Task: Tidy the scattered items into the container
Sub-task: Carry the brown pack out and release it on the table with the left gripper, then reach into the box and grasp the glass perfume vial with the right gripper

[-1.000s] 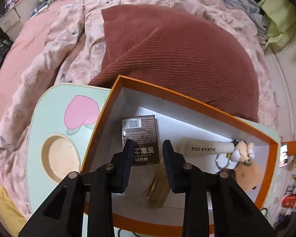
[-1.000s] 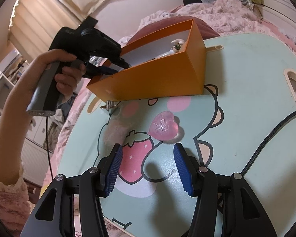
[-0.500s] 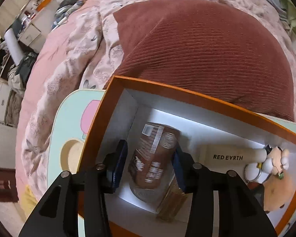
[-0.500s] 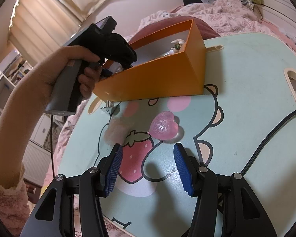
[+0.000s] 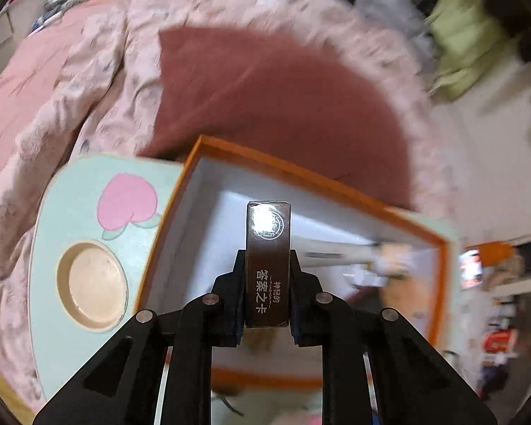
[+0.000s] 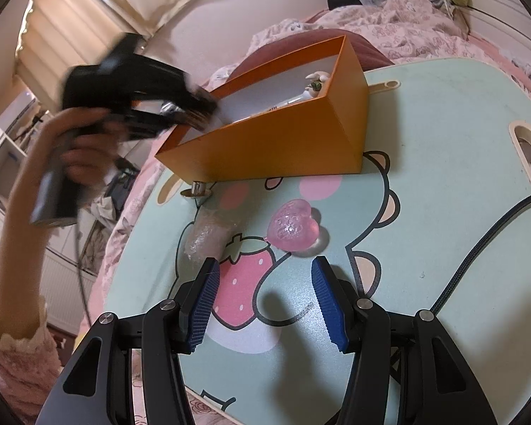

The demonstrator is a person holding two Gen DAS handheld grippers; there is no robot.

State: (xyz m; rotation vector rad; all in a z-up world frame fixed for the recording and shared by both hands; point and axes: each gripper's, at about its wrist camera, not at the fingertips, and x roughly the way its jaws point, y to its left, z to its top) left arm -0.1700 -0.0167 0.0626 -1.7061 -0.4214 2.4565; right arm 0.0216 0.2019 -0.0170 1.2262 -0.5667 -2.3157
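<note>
Heads up: your left gripper (image 5: 267, 292) is clamped on the dark brown card box (image 5: 268, 262), its jaws having just closed onto the narrow sides. The box sits between the pads, over the open orange container (image 5: 336, 191). Its long axis runs straight out along the fingers, far end pointing away from you and down toward the container floor. The grip catches only the near half, so a quick swing could let it pivot or slip. Your right gripper (image 6: 265, 304) hangs apart and empty, with the pink heart (image 6: 293, 228) just ahead of its tips on the table (image 6: 442, 177).
</note>
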